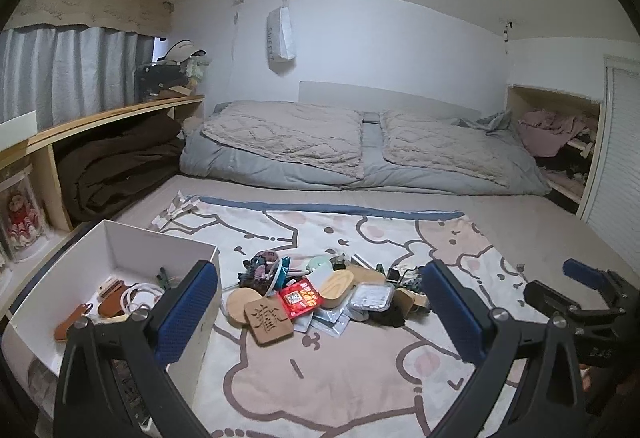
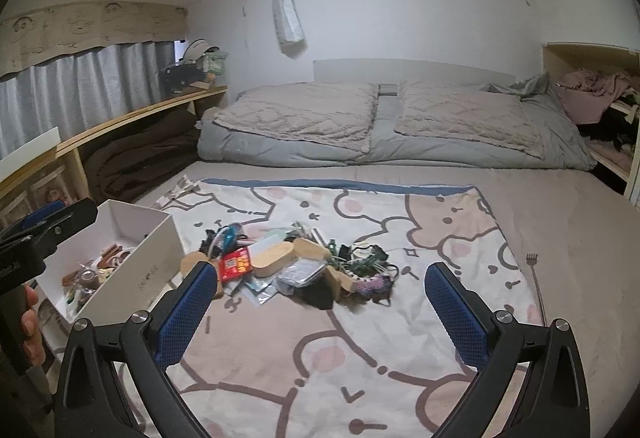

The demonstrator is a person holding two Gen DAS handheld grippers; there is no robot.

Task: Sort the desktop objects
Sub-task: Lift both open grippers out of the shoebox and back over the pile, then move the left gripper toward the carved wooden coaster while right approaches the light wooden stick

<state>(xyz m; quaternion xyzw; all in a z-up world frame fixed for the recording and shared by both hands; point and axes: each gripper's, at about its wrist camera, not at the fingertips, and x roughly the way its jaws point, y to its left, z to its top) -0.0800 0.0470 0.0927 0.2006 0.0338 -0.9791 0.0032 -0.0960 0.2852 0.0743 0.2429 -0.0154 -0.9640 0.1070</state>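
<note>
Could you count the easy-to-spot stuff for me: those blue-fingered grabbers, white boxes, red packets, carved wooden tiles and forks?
Grabbers: 2 (left gripper, right gripper)
White box: 1
Red packet: 1
Carved tile: 1
Fork: 1
Total: 6

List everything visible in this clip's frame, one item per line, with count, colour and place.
white box: one, white, left of the pile, holding brown pieces and a white cable
pile of small objects: one heap, mixed colours, centre of the blanket
carved wooden tile: one, tan, front of the pile
red packet: one, red, in the pile
fork: one, metal, right edge of the blanket
cartoon blanket: one, cream and pink, on the bed
left gripper: open, blue pads
right gripper: open, blue pads
</note>
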